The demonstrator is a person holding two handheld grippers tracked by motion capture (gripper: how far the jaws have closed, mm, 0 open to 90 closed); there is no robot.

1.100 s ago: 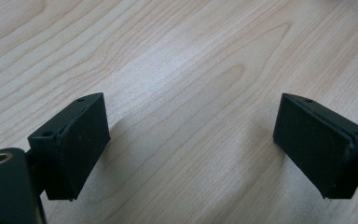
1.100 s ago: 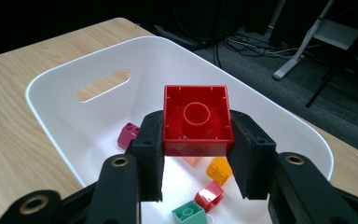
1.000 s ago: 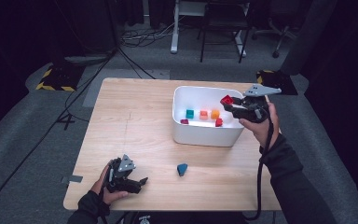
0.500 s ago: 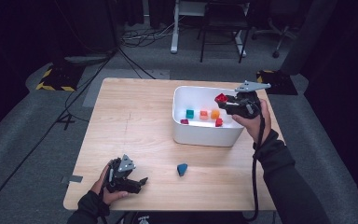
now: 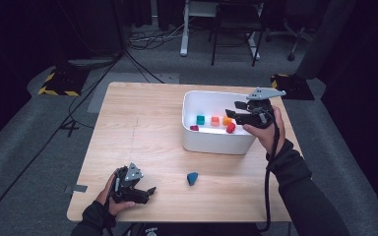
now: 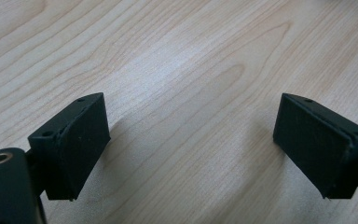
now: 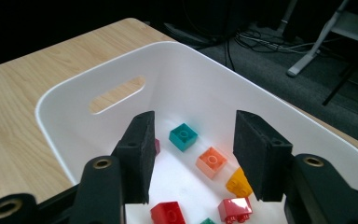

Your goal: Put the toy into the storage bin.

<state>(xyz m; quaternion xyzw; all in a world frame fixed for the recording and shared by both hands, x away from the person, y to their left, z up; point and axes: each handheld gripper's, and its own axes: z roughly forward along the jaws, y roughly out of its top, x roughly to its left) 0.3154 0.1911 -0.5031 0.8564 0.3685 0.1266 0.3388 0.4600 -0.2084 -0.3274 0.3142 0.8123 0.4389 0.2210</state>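
High view: my right gripper hangs over the white bin, jaws parted and empty.
Its jaws point left across the bin; my right gripper view adds a teal brick, orange brick and red brick below. My left gripper rests spread on the wooden table, near a blue piece. Dark room, grey floor.

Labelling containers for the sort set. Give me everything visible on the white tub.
The white plastic tub is rectangular with rounded corners, smooth glossy walls and an oval handle slot in one end. It stands upright on the light wooden table, towards its far right. Small toy bricks lie loose on its floor: teal, orange, yellow, red, dark red. The right gripper hangs over it, jaws open, empty.
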